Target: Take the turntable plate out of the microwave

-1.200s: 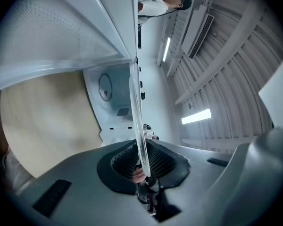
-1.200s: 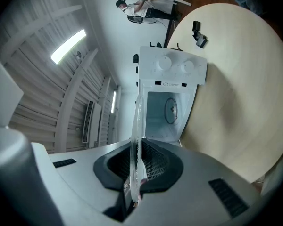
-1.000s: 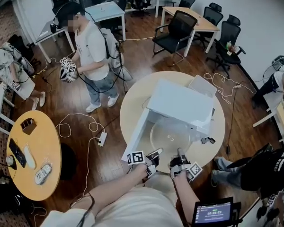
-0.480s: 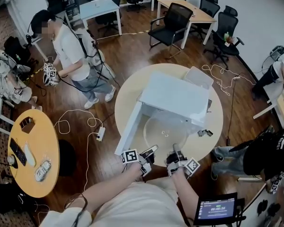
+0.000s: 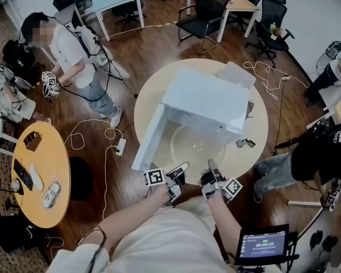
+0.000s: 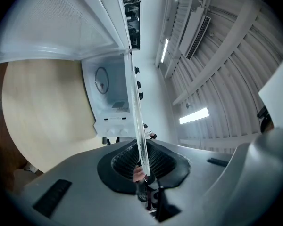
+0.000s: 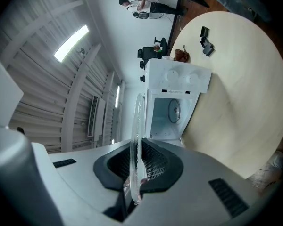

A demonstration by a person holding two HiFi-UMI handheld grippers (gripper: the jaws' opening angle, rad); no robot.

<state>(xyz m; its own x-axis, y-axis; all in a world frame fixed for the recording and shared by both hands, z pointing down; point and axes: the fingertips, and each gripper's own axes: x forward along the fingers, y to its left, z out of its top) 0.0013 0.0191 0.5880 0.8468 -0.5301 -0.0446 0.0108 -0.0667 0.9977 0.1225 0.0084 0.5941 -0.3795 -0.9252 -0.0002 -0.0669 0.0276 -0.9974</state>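
In the head view the clear glass turntable plate (image 5: 198,147) hangs level in front of the white microwave (image 5: 207,101), whose door (image 5: 149,138) stands swung open to the left. My left gripper (image 5: 183,168) is shut on the plate's near rim, and my right gripper (image 5: 210,166) is shut on that rim just to its right. The left gripper view shows the plate (image 6: 137,126) edge-on, running from the jaws of the left gripper (image 6: 144,175) toward the open oven (image 6: 111,98). In the right gripper view the plate (image 7: 137,140) sits edge-on in the right gripper (image 7: 137,189), with the oven cavity (image 7: 172,112) beyond.
The microwave stands on a round pale table (image 5: 258,118). Small black parts (image 5: 242,143) lie at its right and a white bin (image 5: 236,73) behind it. A person (image 5: 74,56) stands at far left. Cables and a power strip (image 5: 120,147) lie on the floor.
Both grippers have drawn back toward me with the plate, which now sits further out of the oven's mouth. The standing person has shifted left in view.
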